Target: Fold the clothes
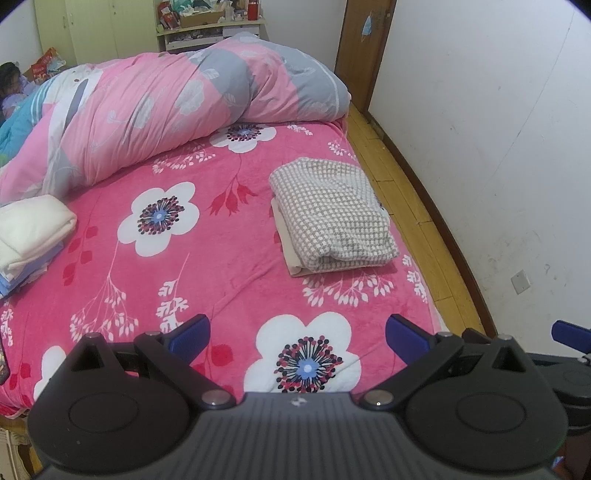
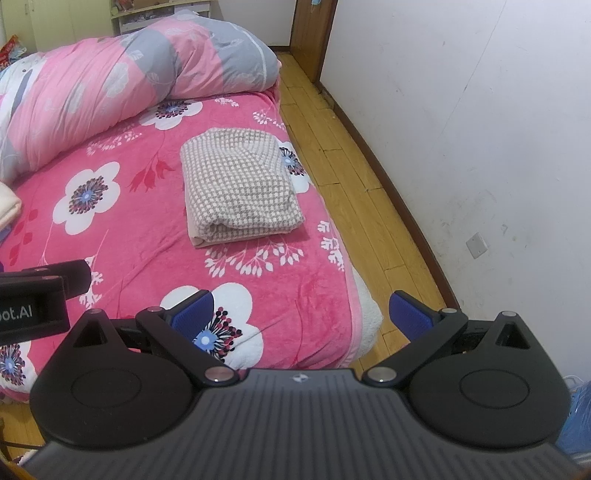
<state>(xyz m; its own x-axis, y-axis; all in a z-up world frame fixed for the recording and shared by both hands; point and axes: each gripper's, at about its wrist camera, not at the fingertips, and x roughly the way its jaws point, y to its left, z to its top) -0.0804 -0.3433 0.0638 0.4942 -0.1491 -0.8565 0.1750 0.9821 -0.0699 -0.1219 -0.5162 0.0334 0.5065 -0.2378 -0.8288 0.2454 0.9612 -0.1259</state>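
Observation:
A folded checked grey-and-white garment [image 1: 330,214] lies on the pink flowered bedspread [image 1: 207,266] near the bed's right edge; it also shows in the right wrist view [image 2: 240,188]. A stack of folded white and light blue clothes [image 1: 29,236] sits at the left edge of the bed. My left gripper [image 1: 297,341] is open and empty, held above the near part of the bed, well short of the checked garment. My right gripper [image 2: 301,317] is open and empty over the bed's near right corner. The left gripper's body [image 2: 33,302] shows at the left of the right wrist view.
A rolled pink and grey duvet [image 1: 177,99] lies across the far side of the bed. A wooden floor strip [image 2: 343,155] runs between the bed and the white wall [image 2: 480,129]. A brown door [image 1: 365,48] and shelves [image 1: 210,26] stand at the back.

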